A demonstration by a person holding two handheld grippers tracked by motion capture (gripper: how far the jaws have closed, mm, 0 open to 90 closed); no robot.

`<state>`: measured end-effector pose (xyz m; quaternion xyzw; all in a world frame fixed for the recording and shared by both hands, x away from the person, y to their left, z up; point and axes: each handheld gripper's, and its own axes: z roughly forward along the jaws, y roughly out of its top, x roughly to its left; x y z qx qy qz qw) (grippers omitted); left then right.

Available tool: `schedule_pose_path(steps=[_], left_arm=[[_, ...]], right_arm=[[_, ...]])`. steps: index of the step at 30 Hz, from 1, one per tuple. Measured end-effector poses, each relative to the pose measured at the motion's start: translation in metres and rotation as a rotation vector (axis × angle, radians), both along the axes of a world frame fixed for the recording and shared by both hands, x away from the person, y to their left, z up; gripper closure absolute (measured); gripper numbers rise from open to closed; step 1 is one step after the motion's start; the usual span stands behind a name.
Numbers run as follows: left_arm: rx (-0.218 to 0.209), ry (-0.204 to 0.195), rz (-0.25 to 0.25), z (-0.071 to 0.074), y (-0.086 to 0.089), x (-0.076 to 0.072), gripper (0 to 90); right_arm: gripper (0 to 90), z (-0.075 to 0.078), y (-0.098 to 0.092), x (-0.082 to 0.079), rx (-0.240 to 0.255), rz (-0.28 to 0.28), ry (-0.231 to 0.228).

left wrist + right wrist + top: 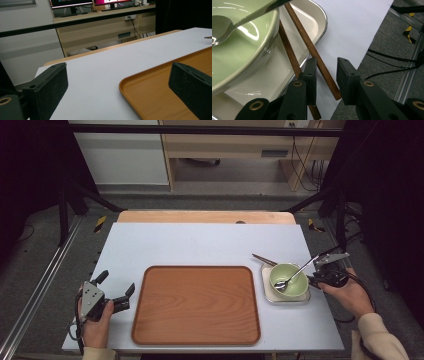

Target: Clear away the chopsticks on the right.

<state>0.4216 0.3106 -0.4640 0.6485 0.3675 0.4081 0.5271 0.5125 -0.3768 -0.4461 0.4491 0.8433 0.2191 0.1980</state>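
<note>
A pale green bowl [296, 286] with a metal spoon [295, 275] leaning in it stands on a small white dish [267, 293] at the right of the table. Two brown chopsticks [263, 260] lie across that dish, passing under the bowl. My right gripper [312, 279] sits at the dish's right edge. In the right gripper view its jaws [327, 62] stand apart, open, with the end of one chopstick [299, 25] slanting between them; the other chopstick [287, 47] runs behind the left jaw. My left gripper [117, 282] rests open beside the wooden tray [196, 305], nothing in it [117, 75].
The big wooden tray [162, 87] takes up the middle front of the grey-white table [200, 245]. The table's right edge lies just beside my right gripper, with floor and cables [387, 55] beyond. A black frame bar [200, 130] crosses at the back.
</note>
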Motion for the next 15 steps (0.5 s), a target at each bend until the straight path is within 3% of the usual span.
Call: schedule_pose_path(steps=[7,12,15], left_arm=[[0.005,0.0,-0.001,0.0,-0.0005,0.0,2.1],[0.007,-0.002,0.002,0.0002,-0.0003,-0.0001,2.1],[0.006,-0.004,0.005,0.0003,-0.0001,-0.0002,2.1]], right_arm=[[71.1,-0.0052,0.0006,0.0008,0.007,0.008,0.01],[83.5,-0.006,-0.0007,-0.0021,0.019,0.031,0.02],[84.4,-0.0065,-0.001,-0.006,0.035,0.043,0.0]])
